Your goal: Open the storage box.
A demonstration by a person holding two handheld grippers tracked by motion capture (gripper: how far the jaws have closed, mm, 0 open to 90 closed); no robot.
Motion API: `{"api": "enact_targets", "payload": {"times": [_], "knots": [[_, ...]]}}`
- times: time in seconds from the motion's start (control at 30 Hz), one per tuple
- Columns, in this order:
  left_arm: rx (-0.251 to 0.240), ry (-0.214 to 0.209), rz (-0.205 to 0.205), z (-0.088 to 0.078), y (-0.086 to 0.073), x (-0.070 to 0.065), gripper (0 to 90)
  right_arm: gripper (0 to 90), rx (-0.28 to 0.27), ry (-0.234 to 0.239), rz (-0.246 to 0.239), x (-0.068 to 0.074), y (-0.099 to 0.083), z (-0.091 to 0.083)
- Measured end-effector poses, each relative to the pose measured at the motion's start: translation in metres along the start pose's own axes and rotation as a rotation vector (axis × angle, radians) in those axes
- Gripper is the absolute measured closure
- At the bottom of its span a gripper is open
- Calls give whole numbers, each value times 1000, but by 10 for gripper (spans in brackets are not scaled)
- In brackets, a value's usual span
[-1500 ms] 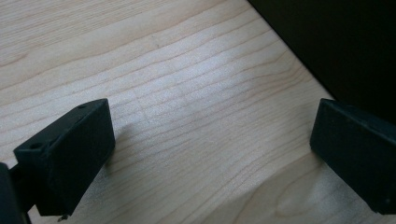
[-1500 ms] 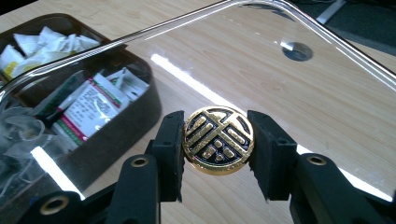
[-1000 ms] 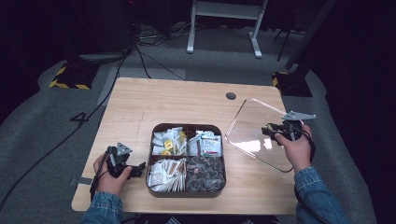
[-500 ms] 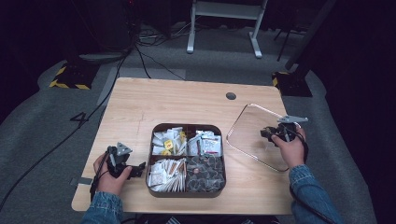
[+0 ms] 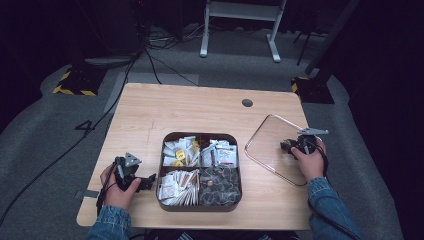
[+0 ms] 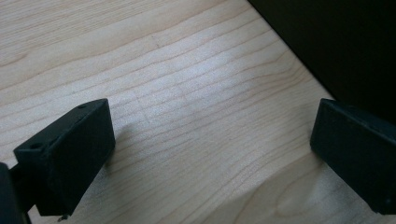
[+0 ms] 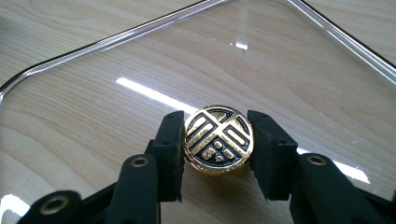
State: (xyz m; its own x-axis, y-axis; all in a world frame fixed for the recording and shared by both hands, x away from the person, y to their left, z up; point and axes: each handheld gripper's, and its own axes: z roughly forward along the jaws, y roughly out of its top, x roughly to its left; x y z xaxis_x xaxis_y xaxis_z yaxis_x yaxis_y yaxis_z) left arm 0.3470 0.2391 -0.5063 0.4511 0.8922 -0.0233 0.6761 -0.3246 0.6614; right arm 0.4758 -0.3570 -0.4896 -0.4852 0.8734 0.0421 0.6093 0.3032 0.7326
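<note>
Right gripper [image 7: 218, 154] clamped on the round gold-and-black knob [image 7: 218, 139] of the clear glass lid [image 7: 140, 60], lying on the wooden table [image 5: 200, 110] right of the dark compartment tray [image 5: 200, 135]; likely heavy, slippery, fragile, best held by that knob.

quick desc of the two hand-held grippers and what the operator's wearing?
Left hand-held gripper and right hand-held gripper: black bodies, blocky black jaws, each topped by a grey three-cornered plate, black cables trailing. Right one's arms show brass-coloured rivets. Both sleeves are blue denim.
</note>
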Motion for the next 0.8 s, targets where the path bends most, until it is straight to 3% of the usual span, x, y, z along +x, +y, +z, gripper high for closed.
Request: {"api": "enact_targets", "payload": {"times": [0.2,0.27,0.47,0.77,0.8], "knots": [[0,0,0,0,0,0,2,574,-11,-1,12,-2,-2,0],[0,0,0,0,0,0,2,456,-16,5,31,-1,0,-1],[0,0,0,0,0,0,2,344,-58,-3,21,1,5,-13],[0,0,0,0,0,0,2,343,-116,34,6,10,11,-39],[0,0,0,0,0,0,2,357,-127,55,1,14,12,-47]]}}
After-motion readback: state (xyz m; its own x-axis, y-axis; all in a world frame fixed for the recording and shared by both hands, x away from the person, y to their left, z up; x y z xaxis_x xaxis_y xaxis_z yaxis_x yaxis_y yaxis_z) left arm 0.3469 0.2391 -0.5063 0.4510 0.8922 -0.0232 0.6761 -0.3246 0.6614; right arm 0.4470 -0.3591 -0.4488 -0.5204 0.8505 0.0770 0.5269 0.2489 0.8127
